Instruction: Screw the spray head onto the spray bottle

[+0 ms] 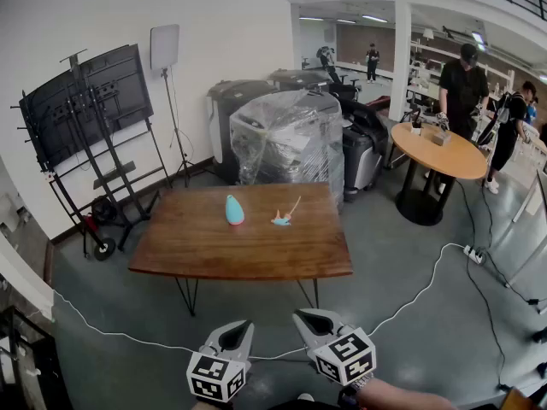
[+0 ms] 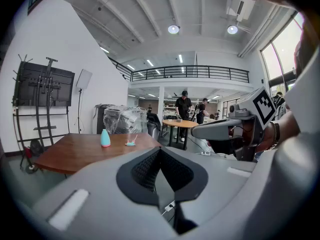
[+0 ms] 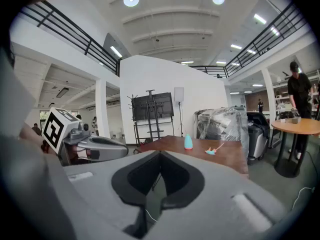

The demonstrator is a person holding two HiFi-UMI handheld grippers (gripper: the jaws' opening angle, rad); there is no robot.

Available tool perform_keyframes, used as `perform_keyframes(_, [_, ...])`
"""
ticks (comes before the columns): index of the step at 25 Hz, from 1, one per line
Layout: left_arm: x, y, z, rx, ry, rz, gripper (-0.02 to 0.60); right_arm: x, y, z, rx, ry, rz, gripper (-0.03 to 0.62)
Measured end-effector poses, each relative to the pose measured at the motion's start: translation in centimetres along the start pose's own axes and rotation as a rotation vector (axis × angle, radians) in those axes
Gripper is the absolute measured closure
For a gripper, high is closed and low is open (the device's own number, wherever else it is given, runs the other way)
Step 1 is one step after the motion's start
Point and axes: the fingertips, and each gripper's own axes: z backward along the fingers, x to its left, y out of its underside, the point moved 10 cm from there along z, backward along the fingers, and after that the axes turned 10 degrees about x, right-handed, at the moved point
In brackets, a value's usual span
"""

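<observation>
Wooden table (image 1: 244,246) on grey floor (image 1: 410,297); white walls (image 1: 111,11).

Nothing legible reaches me here: no words, brands, numbers or signs. The white plastic cube (image 1: 215,377) on the left gripper (image 1: 233,331) and the matching cube (image 1: 346,357) on the right gripper (image 1: 316,321) bear only black square marker patterns.

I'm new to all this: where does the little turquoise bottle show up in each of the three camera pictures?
Head view: the spray bottle stands upright on the wooden table, a little left of the picture's centre.
Left gripper view: small and far off, left of centre.
Right gripper view: small, right of centre.
Shared landmark: the spray head lies on the table just right of it in every view.
</observation>
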Motion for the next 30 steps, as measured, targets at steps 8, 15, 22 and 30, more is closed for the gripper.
perform_keyframes(8, [0.6, -1.9, -4.6, 0.024, 0.003, -0.032, 0.565, -4.5, -0.4, -2.0, 0.000, -0.006, -0.022, 0.602])
perform_keyframes(15, [4.4, -3.4, -8.1, 0.024, 0.047, -0.055, 0.565, -6.3, -1.6, -5.6, 0.008, 0.033, -0.034, 0.602])
perform_keyframes(22, [11.2, -5.8, -11.2, 0.013, 0.121, -0.077, 0.565, -6.9, -4.7, -11.8, 0.027, 0.099, -0.042, 0.602])
perform_keyframes(30, [19.0, -7.9, -13.5, 0.055, 0.197, -0.121, 0.565, -6.4, -8.0, -18.1, 0.067, 0.172, -0.064, 0.602])
